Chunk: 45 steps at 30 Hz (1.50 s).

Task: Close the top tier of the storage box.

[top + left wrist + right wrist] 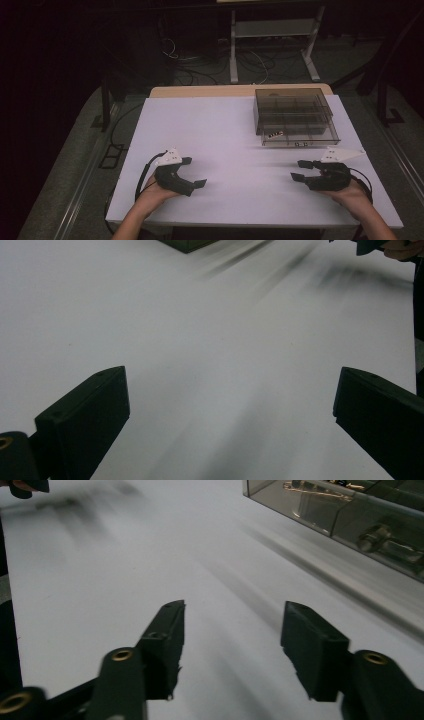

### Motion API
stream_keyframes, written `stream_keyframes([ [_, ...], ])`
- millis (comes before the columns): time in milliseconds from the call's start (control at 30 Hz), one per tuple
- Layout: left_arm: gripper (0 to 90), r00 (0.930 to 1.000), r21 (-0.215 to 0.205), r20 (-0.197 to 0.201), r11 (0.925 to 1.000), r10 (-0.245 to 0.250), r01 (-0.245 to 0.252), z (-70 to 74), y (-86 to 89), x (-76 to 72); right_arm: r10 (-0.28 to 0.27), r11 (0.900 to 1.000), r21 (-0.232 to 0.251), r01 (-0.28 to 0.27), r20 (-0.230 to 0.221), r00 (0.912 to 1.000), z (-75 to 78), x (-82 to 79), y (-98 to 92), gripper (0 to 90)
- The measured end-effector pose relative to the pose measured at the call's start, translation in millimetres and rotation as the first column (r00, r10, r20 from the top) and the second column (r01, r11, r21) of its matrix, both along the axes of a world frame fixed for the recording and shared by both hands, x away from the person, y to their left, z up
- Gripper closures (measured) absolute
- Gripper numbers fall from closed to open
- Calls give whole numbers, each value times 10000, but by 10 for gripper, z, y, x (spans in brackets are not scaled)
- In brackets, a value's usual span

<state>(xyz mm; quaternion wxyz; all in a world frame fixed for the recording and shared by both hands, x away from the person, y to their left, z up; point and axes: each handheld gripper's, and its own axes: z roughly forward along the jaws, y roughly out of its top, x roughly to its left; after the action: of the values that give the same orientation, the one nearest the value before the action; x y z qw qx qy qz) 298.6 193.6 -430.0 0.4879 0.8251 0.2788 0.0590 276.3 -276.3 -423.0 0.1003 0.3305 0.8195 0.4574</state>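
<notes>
Item 1: white rectangular table top (240, 150), matte, w/ a tan wooden edge showing at the far side. Item 2: smoky transparent plastic organiser box (295, 116) w/ inner compartments, sits on the far right part of the table, well apart from both grippers; in the right gripper view the same box (340, 510) fills the upper right corner, small metal parts visible inside, kind cannot be told. A small dark label-like piece (276, 134) shows at the box's near left compartment. Item 3: left gripper (192, 172), black two-jaw tool w/ grey three-cornered plate on top, held in the person's left hand (150, 192) near the front left of the table, jaws pointing right toward the centre; jaws stand wide apart, nothing btwn them, bare table under them in the left gripper view (230, 405). Item 4: right gripper (298, 170), same make, held in the right hand (352, 192) near the front right, jaws pointing left toward the centre; jaws about half apart, nothing btwn them, pads clear of everything (232, 640). The 2 grippers face each other across the bare middle of the table, well apart. Box is nearer the right gripper than the left, untouched by either. Cables trail from each gripper toward the person. Floor beyond: dark, w/ loose cables and a white metal stand (272, 30).
</notes>
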Motion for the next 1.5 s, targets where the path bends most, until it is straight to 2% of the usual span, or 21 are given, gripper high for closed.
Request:
stream_keyframes([
  [300, 6, 9999, 69, -11, 9999, 140, -140, 4, 8, -1, -359, 9994, -18, 359, 56, 9993, 62, 78, -128, 720],
  [567, 6, 9997, 64, -45, 9997, 231, -230, 5, 9, 7, -528, 9986, 41, 528, 7, 9986, 97, 159, -241, 885],
  [867, 6, 9997, 16, -111, 9997, 224, -224, -3, -4, 9, -836, 9965, -68, 836, 68, 9965, 124, 243, -304, 889],
  [1233, 7, 9999, -14, -101, 10000, 11, -11, -5, -33, -13, -1523, 9880, -237, 1525, 135, 9882, 140, 401, -391, 889],
  [1500, 7, 9999, 37, -128, 10000, -77, 78, -10, -44, -14, -1676, 9855, -248, 1681, 180, 9857, 146, 480, -417, 890],
])
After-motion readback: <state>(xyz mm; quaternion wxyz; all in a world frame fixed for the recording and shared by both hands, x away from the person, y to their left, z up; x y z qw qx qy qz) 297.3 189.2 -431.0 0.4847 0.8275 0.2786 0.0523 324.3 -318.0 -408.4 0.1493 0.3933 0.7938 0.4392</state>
